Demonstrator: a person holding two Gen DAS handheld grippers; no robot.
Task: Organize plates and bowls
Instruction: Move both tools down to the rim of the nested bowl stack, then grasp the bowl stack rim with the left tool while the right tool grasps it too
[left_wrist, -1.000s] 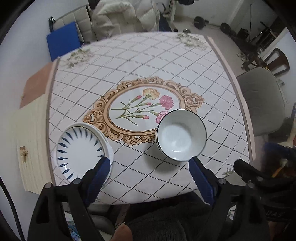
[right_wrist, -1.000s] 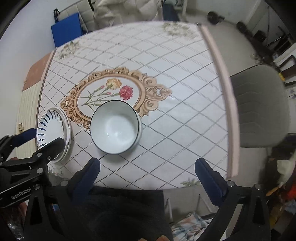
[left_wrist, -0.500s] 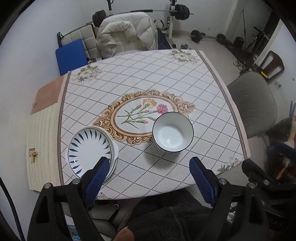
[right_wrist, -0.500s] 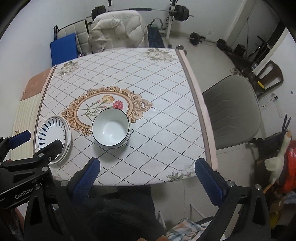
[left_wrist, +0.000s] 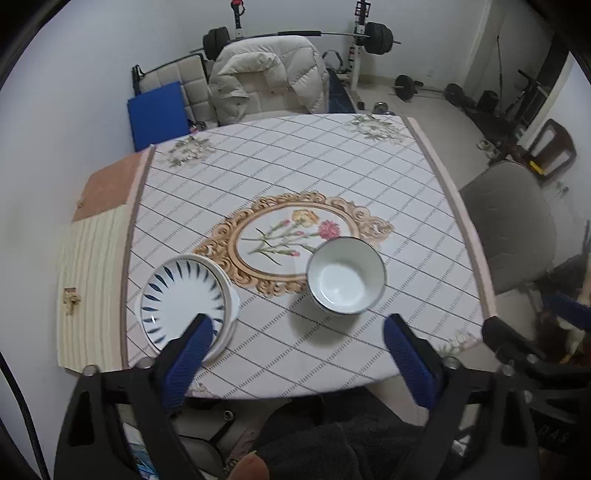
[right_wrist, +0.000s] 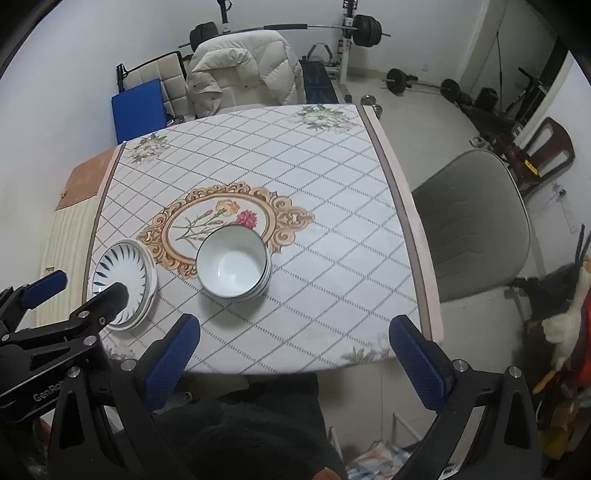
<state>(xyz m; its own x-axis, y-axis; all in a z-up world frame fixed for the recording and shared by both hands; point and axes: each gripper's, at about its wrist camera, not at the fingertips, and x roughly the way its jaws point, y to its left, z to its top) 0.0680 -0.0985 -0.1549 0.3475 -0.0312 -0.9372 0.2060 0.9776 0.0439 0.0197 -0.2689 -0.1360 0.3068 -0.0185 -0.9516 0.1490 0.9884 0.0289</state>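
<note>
The bowls (left_wrist: 346, 282), right of the plates (left_wrist: 184, 299), look hard, slick, breakable: grip a rim. Left gripper (left_wrist: 295, 354) opening, empty; right gripper (right_wrist: 293, 352) spread, empty.

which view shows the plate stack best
The left wrist view: the plate stack lies near and large, with only the left gripper's finger tip over its near edge. In the right wrist view it is smaller, and the left gripper's finger covers more.
</note>
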